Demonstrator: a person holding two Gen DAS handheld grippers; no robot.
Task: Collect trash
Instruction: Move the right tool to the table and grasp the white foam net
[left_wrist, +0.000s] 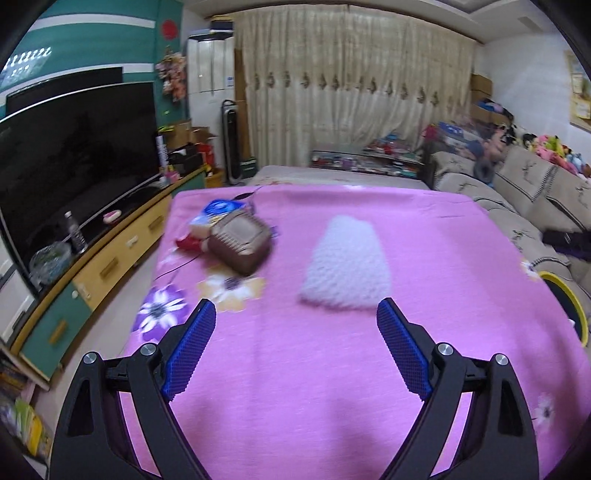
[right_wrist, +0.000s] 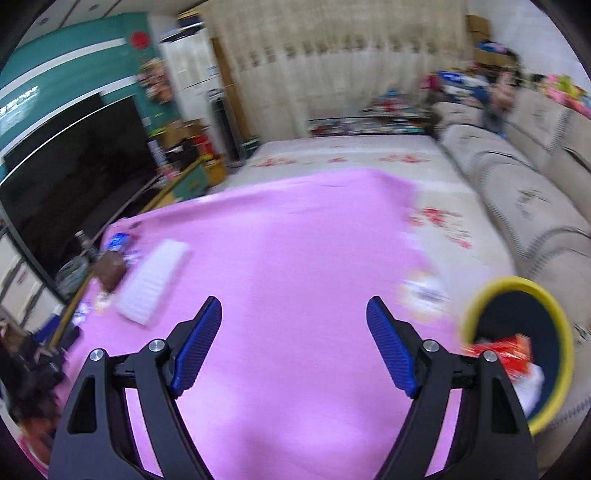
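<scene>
both hand-held grippers wide open and empty over a pink cloth.
left hand-held gripper (left_wrist: 296, 308) faces a bumpy white bubble wrap sheet (left_wrist: 347, 264) beside a ribbed brown pouch (left_wrist: 240, 245); right hand-held gripper (right_wrist: 294, 304) sits near a round yellow-rimmed bin (right_wrist: 517, 347) holding a red wrapper (right_wrist: 506, 352).

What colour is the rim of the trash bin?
Yellow rim, dark blue inside; clearest in the right wrist view.

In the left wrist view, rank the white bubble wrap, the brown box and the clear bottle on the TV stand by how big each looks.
1. White bubble wrap, clearly largest, though also nearest the camera.
2. Brown box.
3. Clear bottle, smallest, but it stands off to the side on the TV stand, so its true size is unsure.
</scene>
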